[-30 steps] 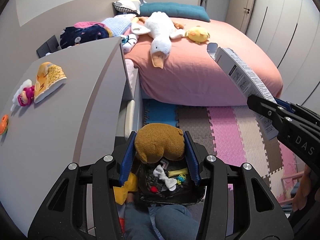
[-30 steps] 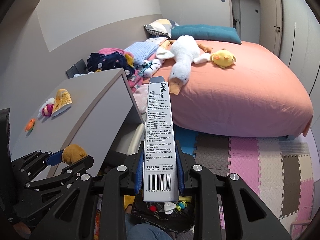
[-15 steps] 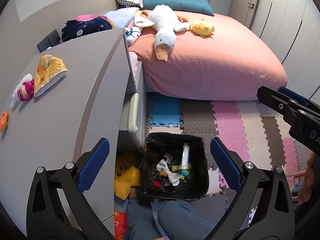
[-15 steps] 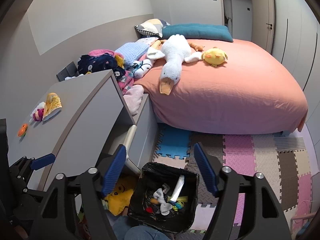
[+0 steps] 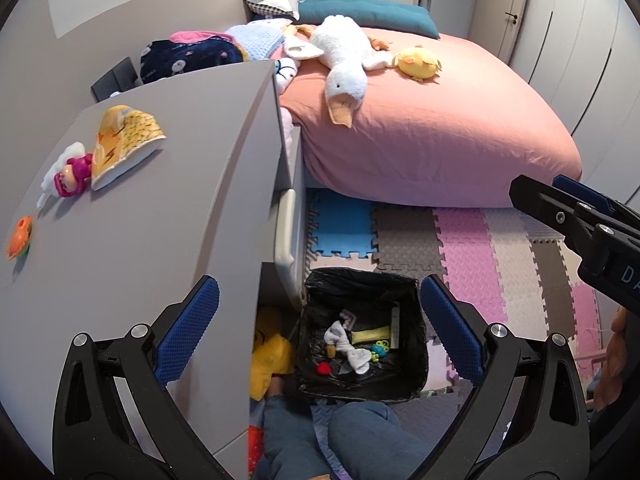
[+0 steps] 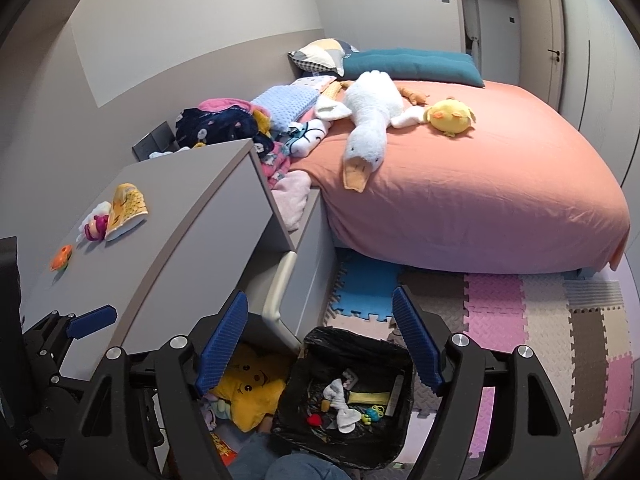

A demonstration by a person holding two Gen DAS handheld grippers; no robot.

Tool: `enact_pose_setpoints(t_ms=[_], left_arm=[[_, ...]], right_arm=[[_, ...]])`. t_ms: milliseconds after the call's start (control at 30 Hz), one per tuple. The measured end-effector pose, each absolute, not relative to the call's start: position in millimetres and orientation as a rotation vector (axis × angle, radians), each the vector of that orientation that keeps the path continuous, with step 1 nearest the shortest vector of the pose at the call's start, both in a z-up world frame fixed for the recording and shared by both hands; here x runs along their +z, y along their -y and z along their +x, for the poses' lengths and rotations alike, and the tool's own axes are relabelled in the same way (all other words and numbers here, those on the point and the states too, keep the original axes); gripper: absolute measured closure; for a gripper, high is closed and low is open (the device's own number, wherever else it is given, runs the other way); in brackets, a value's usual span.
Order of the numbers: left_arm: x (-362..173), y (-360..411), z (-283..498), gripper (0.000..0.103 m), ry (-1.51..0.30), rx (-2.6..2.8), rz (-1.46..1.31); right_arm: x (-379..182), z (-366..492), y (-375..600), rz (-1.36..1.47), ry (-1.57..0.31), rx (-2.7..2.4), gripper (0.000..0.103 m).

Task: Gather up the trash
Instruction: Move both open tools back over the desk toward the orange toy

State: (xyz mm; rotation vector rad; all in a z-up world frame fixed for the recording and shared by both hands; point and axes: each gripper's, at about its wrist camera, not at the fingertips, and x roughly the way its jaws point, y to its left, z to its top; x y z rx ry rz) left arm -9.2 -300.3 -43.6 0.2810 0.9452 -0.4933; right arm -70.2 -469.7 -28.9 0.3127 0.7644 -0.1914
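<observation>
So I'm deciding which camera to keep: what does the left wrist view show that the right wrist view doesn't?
Only the left wrist view shows the right tongs from the side. Only the right wrist view shows the face of the yellow star plush under the desk and the pink clothing beside the bed. Both show the black-lined trash bin holding scraps, the white goose plush, and the orange toy on the desk.

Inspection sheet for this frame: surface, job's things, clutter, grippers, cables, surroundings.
Surface: grey cabinet top; foam mat floor.
Job's things: black-lined trash bin on the floor, holding tissue, a long box and small bits.
Clutter: yellow wrapper, pink toy, orange toy on cabinet; yellow plush below.
Grippers: left gripper and right gripper open, empty.
Cables: nothing seen.
Surroundings: bed, goose plush.
</observation>
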Motion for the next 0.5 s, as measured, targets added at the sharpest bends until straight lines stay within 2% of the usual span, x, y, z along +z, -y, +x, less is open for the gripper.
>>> enact_pose_setpoints(t_ms=[500], left_arm=[[-38.5, 235.5, 11.4, 0.006, -0.946, -0.385, 0.216]], right_arm=[[-21.9, -37.4, 413.8, 0.279, -0.759, -0.070, 0.027]])
